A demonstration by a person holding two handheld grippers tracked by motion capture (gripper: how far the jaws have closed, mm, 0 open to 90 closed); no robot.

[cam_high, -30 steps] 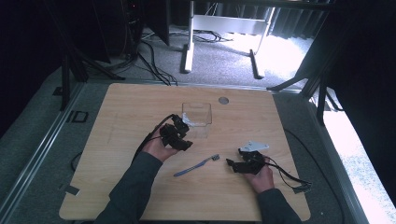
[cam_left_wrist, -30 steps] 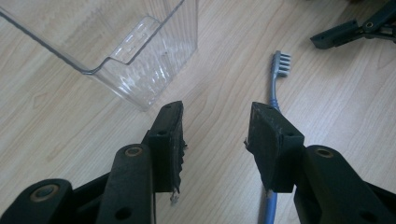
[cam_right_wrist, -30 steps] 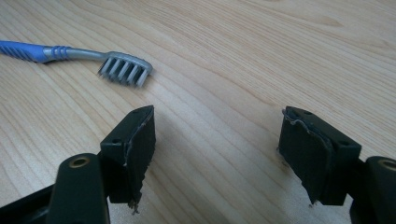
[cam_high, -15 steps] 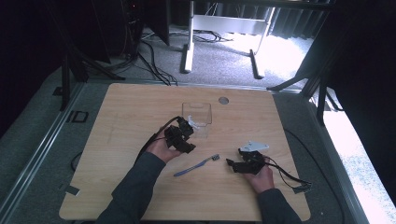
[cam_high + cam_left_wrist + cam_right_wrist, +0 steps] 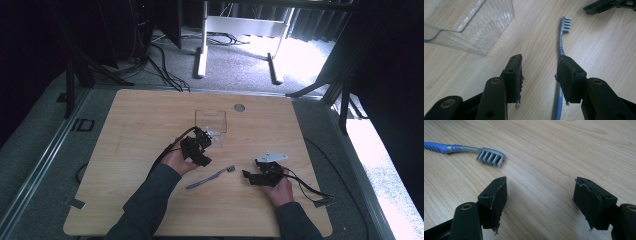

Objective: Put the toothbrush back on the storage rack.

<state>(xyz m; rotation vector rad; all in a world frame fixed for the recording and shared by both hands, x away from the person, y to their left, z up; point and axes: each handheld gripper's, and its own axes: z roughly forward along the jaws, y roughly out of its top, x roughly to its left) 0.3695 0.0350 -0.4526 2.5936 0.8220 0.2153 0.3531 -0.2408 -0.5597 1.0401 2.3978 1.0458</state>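
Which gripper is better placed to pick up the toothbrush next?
Probably the left gripper: its open jaws hang right beside the toothbrush handle. The right gripper, also open, sits past the bristle end, off to one side.

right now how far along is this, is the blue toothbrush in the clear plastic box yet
Not yet. Nothing looks done: the blue and grey toothbrush lies flat on the wooden table, outside the clear plastic box, which looks empty. In hand: nothing; the left gripper is open just above the table between box and brush, the right gripper open near the bristles. Presumably left: gripping the brush and placing it in the box.
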